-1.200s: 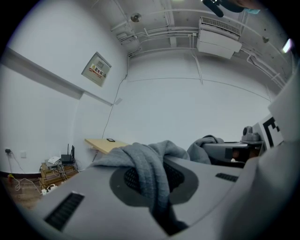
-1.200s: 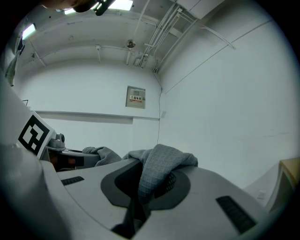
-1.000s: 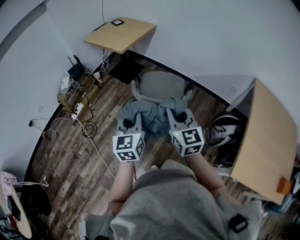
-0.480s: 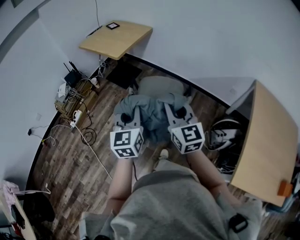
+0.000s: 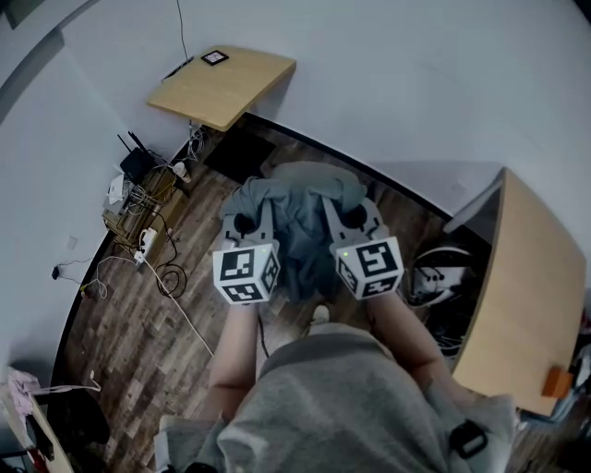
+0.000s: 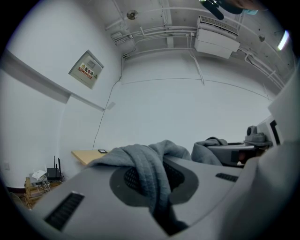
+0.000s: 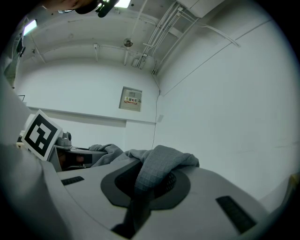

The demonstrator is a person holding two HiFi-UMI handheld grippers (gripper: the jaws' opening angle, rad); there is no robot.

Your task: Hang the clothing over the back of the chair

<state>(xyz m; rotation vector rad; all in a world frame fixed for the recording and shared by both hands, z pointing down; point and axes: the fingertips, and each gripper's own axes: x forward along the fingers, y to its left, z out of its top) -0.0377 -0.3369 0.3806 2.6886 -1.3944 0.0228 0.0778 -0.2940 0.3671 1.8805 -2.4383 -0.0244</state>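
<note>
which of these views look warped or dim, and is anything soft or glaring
Head view: fisheye curves the walls, light is flat and dim, the grey garment reads clearly. Left gripper view: round black vignette, near jaws soft, a ceiling light glares at upper right. Right gripper view: same vignette, a lamp glares at the top.
</note>
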